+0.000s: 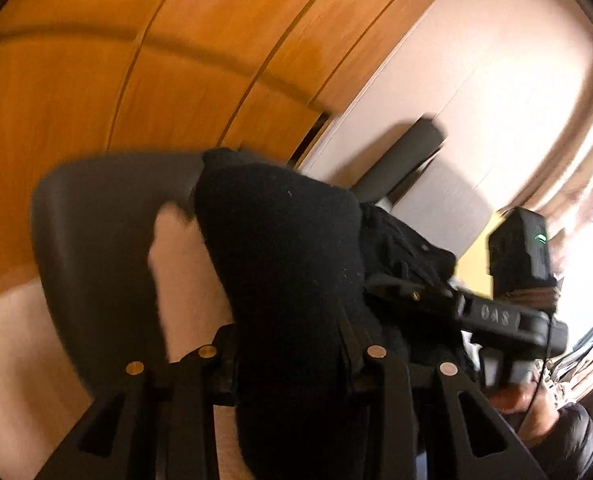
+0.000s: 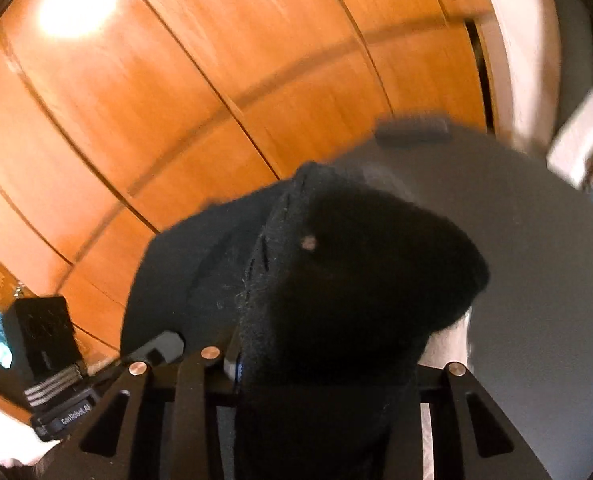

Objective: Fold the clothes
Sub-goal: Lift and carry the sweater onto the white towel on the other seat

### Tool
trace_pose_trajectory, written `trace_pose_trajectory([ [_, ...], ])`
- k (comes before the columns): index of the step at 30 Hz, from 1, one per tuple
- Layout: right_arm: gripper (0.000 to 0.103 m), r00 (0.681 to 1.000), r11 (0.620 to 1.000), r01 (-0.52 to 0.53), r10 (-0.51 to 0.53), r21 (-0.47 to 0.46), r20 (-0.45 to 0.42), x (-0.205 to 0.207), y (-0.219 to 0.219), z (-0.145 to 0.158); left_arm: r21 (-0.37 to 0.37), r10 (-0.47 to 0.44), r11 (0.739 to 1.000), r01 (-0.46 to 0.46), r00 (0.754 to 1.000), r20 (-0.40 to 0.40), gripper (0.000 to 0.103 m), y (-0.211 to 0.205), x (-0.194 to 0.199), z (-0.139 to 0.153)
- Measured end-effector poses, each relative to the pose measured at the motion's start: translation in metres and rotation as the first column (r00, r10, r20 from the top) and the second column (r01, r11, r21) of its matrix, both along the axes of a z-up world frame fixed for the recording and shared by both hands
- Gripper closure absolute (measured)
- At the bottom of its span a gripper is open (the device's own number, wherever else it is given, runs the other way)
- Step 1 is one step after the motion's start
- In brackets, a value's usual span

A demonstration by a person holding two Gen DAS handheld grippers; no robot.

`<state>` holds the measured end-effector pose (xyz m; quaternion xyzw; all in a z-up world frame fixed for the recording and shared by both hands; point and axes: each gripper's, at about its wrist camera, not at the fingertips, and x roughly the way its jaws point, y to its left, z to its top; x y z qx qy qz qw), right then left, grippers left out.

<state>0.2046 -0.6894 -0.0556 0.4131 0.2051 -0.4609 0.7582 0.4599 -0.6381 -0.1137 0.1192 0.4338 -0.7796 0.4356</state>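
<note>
A black knitted garment [image 1: 280,240] is bunched between the fingers of my left gripper [image 1: 292,344] and fills the gap, so the gripper is shut on it. The fingertips are hidden under the cloth. In the right wrist view the same black garment [image 2: 356,260] is draped over and between the fingers of my right gripper [image 2: 320,352], which is also shut on it. The fabric runs from one gripper to the other. The right gripper's body [image 1: 512,320] shows close by on the right, and the left gripper's body [image 2: 56,408] shows at the lower left.
Orange wooden panels [image 1: 136,60] fill the background. A grey chair-like shape [image 2: 536,280] with a dark grey bar [image 1: 404,156] lies under the garment. A pale surface [image 1: 476,60] is at the upper right. A hand [image 1: 536,412] in a dark sleeve holds the right gripper.
</note>
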Motion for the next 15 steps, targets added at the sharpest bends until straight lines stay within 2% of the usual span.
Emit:
trace_pose_trajectory([
  [1,0.062,1.000,1.000,0.020,-0.020,0.019,-0.004,-0.003,-0.002,-0.012,0.007,-0.003,1.000,0.003,1.000,-0.021,0.064,0.000,0.007,-0.001],
  [2,0.052,0.999,0.999,0.046,-0.047,0.028,0.013,-0.011,-0.001,-0.025,0.006,-0.009,1.000,0.010,1.000,-0.027,0.063,0.002,0.009,0.000],
  [4,0.047,0.993,0.996,0.076,-0.080,0.045,0.091,-0.024,-0.001,-0.037,0.005,-0.024,1.000,0.024,0.999,-0.030,0.064,0.007,0.010,0.002],
  [7,0.043,0.992,0.997,0.068,-0.072,0.037,0.102,-0.026,0.001,-0.030,-0.022,-0.032,0.999,0.033,0.999,0.032,0.063,0.018,0.009,0.011],
  [9,0.041,0.994,0.997,0.076,-0.075,-0.013,0.081,-0.030,0.009,-0.010,-0.018,-0.036,0.999,0.036,0.999,0.034,0.062,0.023,0.015,0.018],
  [10,0.041,0.995,0.995,0.087,-0.084,-0.046,0.062,-0.033,0.014,-0.001,-0.017,-0.033,0.999,0.034,0.999,0.041,0.062,0.024,0.016,0.020],
  [12,0.041,0.994,0.984,0.101,-0.108,-0.149,-0.034,-0.038,0.033,0.023,-0.032,-0.025,0.999,0.028,0.997,0.075,0.062,0.026,0.018,0.028],
  [15,0.041,0.981,0.952,0.032,-0.088,-0.303,-0.171,-0.029,0.067,0.054,-0.105,-0.002,0.994,0.016,0.991,0.136,0.066,0.035,0.019,0.049],
])
